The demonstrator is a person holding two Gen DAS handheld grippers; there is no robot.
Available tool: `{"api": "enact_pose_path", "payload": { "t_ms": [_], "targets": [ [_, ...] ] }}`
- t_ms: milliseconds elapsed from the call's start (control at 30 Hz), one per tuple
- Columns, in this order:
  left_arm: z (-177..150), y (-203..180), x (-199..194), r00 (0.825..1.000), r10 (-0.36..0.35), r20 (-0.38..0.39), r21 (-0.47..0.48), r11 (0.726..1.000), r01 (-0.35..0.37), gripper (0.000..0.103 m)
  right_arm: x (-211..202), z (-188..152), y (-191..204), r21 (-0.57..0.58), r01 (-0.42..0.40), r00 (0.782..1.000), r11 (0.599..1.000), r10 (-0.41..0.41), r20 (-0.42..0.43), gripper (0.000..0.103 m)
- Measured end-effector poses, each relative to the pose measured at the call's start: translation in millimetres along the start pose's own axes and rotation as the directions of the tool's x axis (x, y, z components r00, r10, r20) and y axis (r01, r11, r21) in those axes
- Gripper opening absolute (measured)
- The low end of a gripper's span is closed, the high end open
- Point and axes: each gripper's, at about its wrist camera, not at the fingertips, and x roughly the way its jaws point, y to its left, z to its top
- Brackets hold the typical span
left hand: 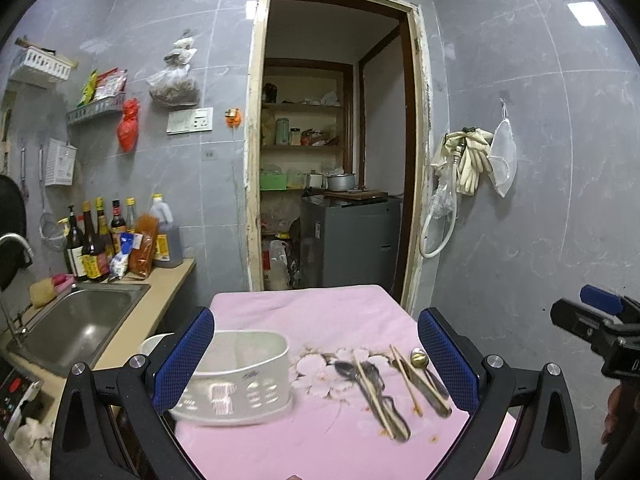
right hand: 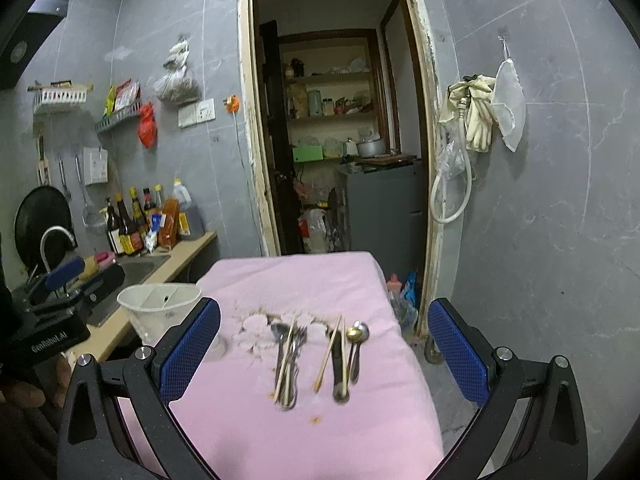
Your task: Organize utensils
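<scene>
Utensils lie in two loose groups on the pink cloth (left hand: 320, 312): forks, a spoon and chopsticks (left hand: 374, 392) (right hand: 288, 360), and to their right a knife, chopsticks and a gold-bowled spoon (left hand: 424, 380) (right hand: 344, 356). A white plastic utensil holder (left hand: 236, 380) (right hand: 160, 308) stands at the table's left edge. My left gripper (left hand: 316, 364) is open and empty above the near table, holder by its left finger. My right gripper (right hand: 324, 348) is open and empty, hovering over the utensils.
A steel sink (left hand: 80, 320) with a counter, sauce bottles (left hand: 104, 240) and a faucet is to the left. A doorway (left hand: 332, 140) to a pantry is straight behind the table. Gloves and a hose (left hand: 464, 168) hang on the right wall.
</scene>
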Motion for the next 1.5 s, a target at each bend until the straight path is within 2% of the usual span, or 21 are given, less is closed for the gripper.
{"api": "enact_pose_path", "payload": {
  "t_ms": [100,233,333,367,500,633,700,733,800,833,867,967,1067,1133,1467,1500],
  "targets": [
    [-1,-10,20,1.0,-0.007,-0.015,-0.001,1.0,0.007,0.103,23,6,-18,-0.001,-0.026,1.0,1.0,0.026,-0.01,0.102],
    [-9,-26,61,0.995,0.022,-0.098,-0.021,0.999,-0.024,0.103,68,11,-43,0.01,-0.069,0.996,0.998,0.069,-0.056,0.101],
    [-24,-36,91,0.985,0.034,-0.171,-0.038,0.998,-0.041,0.102,107,7,-61,0.024,-0.101,0.989,0.995,0.103,-0.106,0.092],
    [-28,-40,99,0.982,0.04,-0.187,-0.036,0.998,-0.048,0.102,120,4,-67,0.035,-0.113,0.985,0.993,0.117,-0.128,0.087],
    [-46,-55,136,0.965,0.081,-0.249,-0.019,0.996,-0.088,0.1,171,-18,-86,0.082,-0.167,0.958,0.983,0.181,-0.223,0.063],
    [-62,-58,166,0.942,0.117,-0.316,-0.03,0.991,-0.133,0.089,219,-45,-96,0.111,-0.216,0.926,0.97,0.24,-0.291,0.052],
    [-71,-57,183,0.922,0.127,-0.366,-0.045,0.987,-0.154,0.078,242,-62,-98,0.128,-0.247,0.904,0.961,0.276,-0.326,0.042],
    [-78,-54,193,0.909,0.128,-0.398,-0.06,0.985,-0.165,0.076,252,-71,-98,0.136,-0.262,0.892,0.956,0.293,-0.343,0.04],
    [-84,-50,207,0.893,0.116,-0.435,-0.08,0.983,-0.167,0.07,270,-83,-97,0.144,-0.285,0.869,0.947,0.319,-0.378,0.03],
    [-89,-47,216,0.879,0.118,-0.461,-0.082,0.981,-0.174,0.067,280,-88,-95,0.144,-0.297,0.857,0.944,0.33,-0.396,0.029],
    [-91,-48,219,0.873,0.123,-0.471,-0.078,0.981,-0.18,0.063,286,-92,-92,0.142,-0.31,0.847,0.94,0.341,-0.407,0.026],
    [-97,-44,234,0.852,0.119,-0.51,-0.082,0.979,-0.186,0.058,298,-100,-82,0.132,-0.339,0.824,0.931,0.362,-0.436,0.026],
    [-104,-39,249,0.824,0.084,-0.56,-0.119,0.976,-0.181,0.046,310,-107,-71,0.125,-0.36,0.803,0.925,0.375,-0.464,0.024],
    [-107,-37,255,0.813,0.05,-0.58,-0.149,0.975,-0.167,0.044,314,-109,-69,0.129,-0.366,0.79,0.922,0.381,-0.481,0.022],
    [-121,-30,272,0.784,-0.08,-0.615,-0.277,0.953,-0.12,0.042,337,-119,-69,0.16,-0.391,0.734,0.906,0.412,-0.54,0.022],
    [-122,-31,272,0.784,-0.087,-0.615,-0.282,0.952,-0.116,0.042,338,-120,-69,0.161,-0.393,0.73,0.905,0.414,-0.545,0.018]
  ]
}}
